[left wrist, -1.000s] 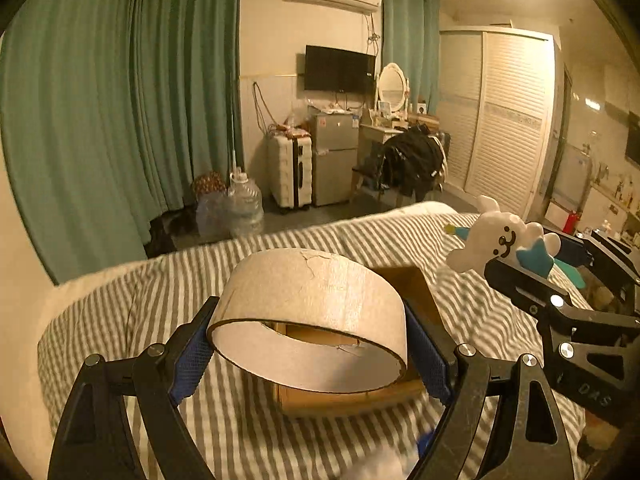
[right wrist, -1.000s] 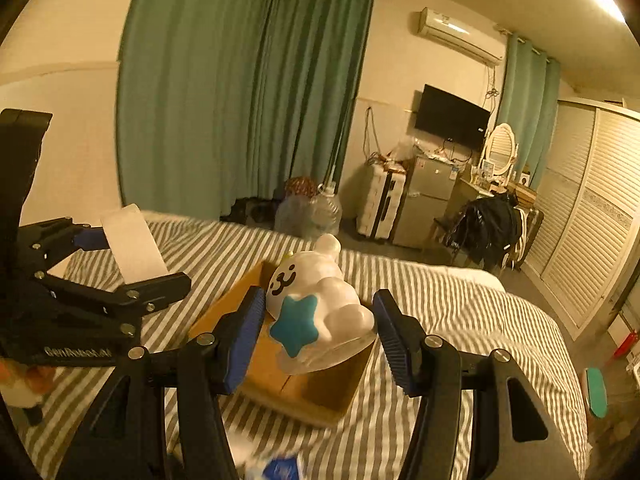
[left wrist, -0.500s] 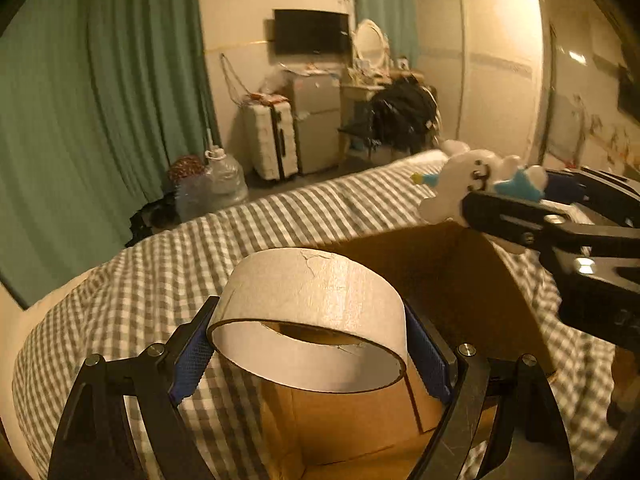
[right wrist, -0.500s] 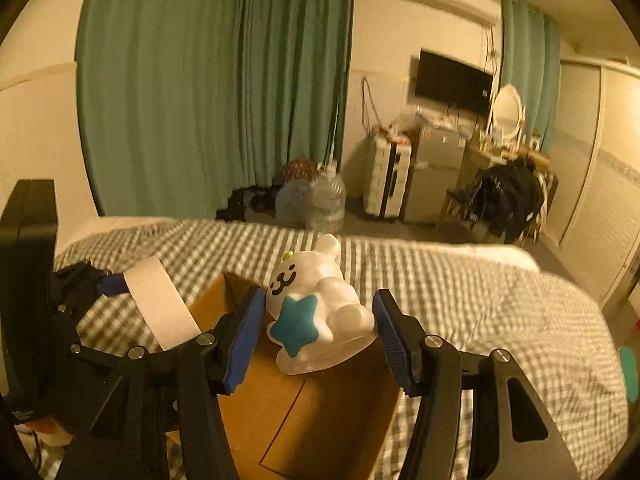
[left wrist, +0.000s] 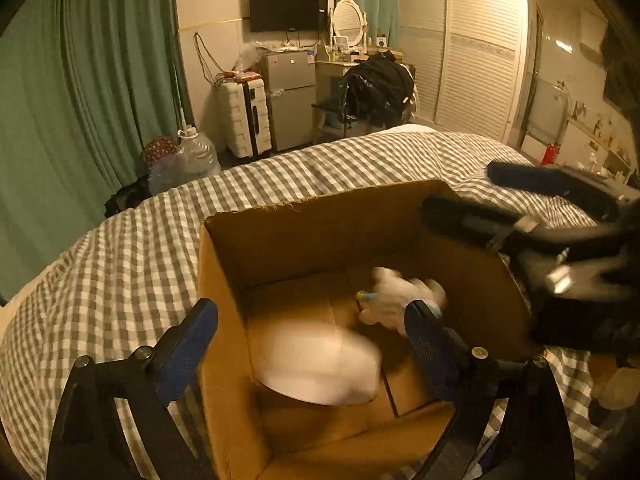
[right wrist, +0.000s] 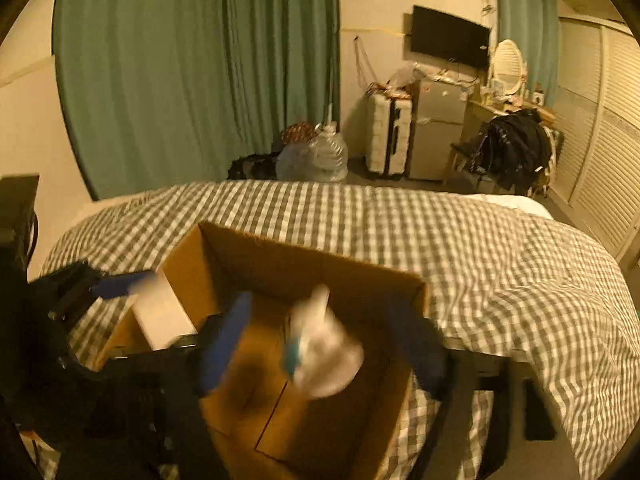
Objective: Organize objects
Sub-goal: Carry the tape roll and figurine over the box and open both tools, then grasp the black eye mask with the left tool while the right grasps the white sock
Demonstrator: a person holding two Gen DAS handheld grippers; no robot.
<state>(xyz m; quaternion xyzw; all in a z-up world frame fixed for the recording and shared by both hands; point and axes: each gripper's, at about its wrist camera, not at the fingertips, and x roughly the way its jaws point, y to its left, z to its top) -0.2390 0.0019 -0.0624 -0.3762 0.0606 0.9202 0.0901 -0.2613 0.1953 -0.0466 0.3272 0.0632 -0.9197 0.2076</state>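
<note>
Both grippers are over the open cardboard box (left wrist: 320,224) sitting on the checked bedspread (left wrist: 120,256), and there is a lot of motion blur. The left gripper (left wrist: 310,330) has its blue-padded fingers (left wrist: 188,344) spread wide, one outside the box's left wall and one over the inside, with nothing between them. Below that gap, inside the box, the cardboard tape ring (left wrist: 316,364) shows as a pale smear, clear of both pads. From the right wrist view, the same ring (right wrist: 160,316) appears as a light patch at the box's left wall (right wrist: 180,276), beside the left gripper's blue pad (right wrist: 116,284).

The right gripper (right wrist: 328,350) is over the box too, its fingers well apart, and the white plush toy (right wrist: 320,352) with its blue patch sits between them, touching neither that I can make out; it is too blurred to be sure. In the left wrist view the plush toy (left wrist: 400,296) is down near the box floor, on the right half of the box. The right gripper (left wrist: 532,208) reaches in above the right wall there, streaked and dark.

Beyond the bed stand a white suitcase (left wrist: 244,118), a small grey fridge (left wrist: 290,96), a big water jug (left wrist: 196,156) on the floor and green curtains (left wrist: 100,80).
</note>
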